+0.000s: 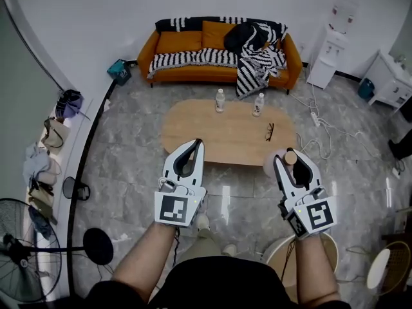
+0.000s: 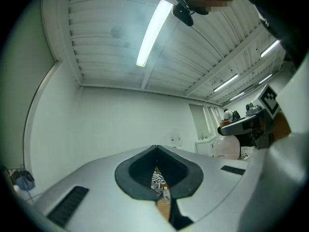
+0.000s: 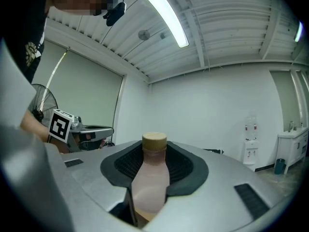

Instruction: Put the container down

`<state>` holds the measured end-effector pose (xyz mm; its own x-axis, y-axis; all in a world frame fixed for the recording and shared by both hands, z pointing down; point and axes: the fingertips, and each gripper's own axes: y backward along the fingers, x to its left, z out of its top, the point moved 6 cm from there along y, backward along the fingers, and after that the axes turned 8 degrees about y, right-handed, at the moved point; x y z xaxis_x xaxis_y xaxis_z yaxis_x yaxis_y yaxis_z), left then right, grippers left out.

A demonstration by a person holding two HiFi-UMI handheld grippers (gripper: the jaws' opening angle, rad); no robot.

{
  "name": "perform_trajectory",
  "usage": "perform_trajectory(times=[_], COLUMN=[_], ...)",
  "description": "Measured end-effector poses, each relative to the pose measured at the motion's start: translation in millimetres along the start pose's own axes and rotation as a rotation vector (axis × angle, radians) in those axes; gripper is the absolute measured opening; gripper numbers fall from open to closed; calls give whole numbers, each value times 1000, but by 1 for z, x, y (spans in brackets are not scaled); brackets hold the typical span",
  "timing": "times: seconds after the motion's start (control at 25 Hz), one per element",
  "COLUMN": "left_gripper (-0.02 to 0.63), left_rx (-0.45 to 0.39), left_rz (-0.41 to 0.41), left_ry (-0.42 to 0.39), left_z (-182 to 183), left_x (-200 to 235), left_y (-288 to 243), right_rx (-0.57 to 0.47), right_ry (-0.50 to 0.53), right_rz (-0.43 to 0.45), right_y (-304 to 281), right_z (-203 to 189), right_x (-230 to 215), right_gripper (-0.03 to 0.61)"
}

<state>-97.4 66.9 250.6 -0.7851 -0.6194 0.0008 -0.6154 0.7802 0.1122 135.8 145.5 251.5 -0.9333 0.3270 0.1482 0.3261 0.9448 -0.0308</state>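
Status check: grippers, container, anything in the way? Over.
Left gripper shut, empty. Right gripper shut on capped pink container, not yet down. Table ahead: two bottles, glasses.

This is a sitting-room corner set up inside a plain commercial room. The homely part is an orange sofa against the wall with a black-and-white striped blanket thrown over it. In front of it, a low oval wooden table carries two water bottles and a pair of glasses. The workplace part is the bare white walls, the grey marble-look floor and the tube light under a ribbed white ceiling. A water dispenser stands in the corner, loose cables lie on the floor, and there is a standing fan.
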Motion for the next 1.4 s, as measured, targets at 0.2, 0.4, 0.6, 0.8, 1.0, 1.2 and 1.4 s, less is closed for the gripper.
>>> perform_trajectory(times=[0.2, 0.4, 0.6, 0.8, 1.0, 1.2, 1.4], left_gripper=[14, 14, 14, 14, 14, 14, 14], left_rx=[17, 20, 16, 18, 7, 0, 9], left_rz=[-18, -37, -64, -91, -124, -139, -142], left_ry=[8, 6, 8, 22, 35, 40, 45], left_z=[-10, -12, -17, -18, -17, -20, -24], left_x=[18, 38, 59, 88, 112, 124, 139], left_y=[-25, -50, -73, -96, -116, -130, -140], right_rx=[-11, 17, 24, 27, 44, 46, 31], right_ry=[16, -24, -21, 0, 1, -27, -22], right_rz=[-39, -27, -45, -96, -122, -133, -129], right_y=[-28, -55, -82, -111, -135, -151, -174], right_z=[-2, -3, 0, 4, 5, 3, 9], right_x=[-12, -15, -17, -19, -18, -17, -18], right_gripper=[152, 152, 152, 152, 152, 152, 152])
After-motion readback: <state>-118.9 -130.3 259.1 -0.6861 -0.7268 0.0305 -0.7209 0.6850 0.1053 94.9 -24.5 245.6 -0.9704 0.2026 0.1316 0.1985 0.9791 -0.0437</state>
